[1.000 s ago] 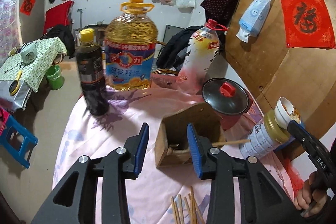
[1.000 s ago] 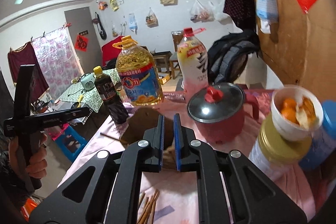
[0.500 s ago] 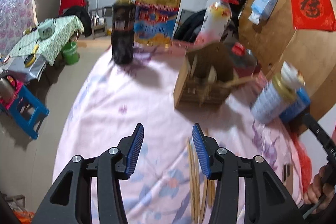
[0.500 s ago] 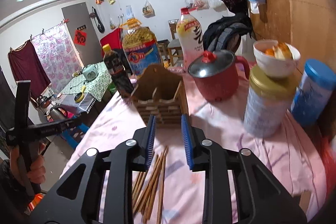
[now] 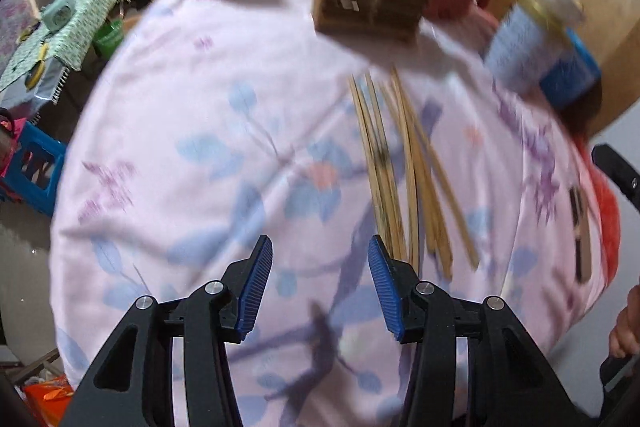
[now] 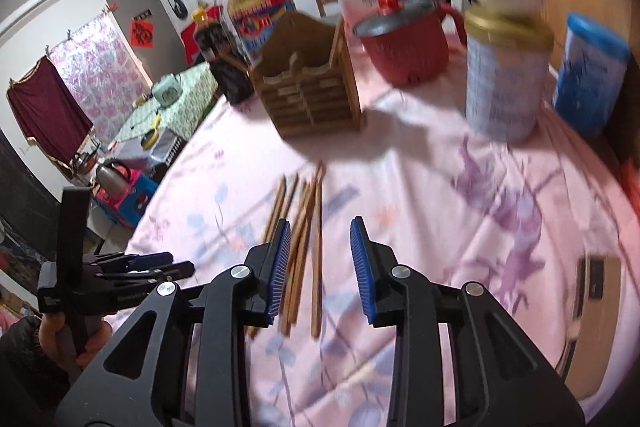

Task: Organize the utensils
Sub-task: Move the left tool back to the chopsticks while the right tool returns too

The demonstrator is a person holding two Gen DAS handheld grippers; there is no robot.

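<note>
Loose bundle of pale wooden chopsticks [image 6: 304,243] lying flat on the pink floral cloth of the bench [image 6: 460,227], tips fanned toward the slatted wooden holder [image 6: 310,91] standing farther back. Right tool [image 6: 320,267] spread apart and empty just above their near ends; left tool [image 5: 318,281] likewise apart, to their left. Pick-up step, seemingly: lowering, then closing on one.
</note>
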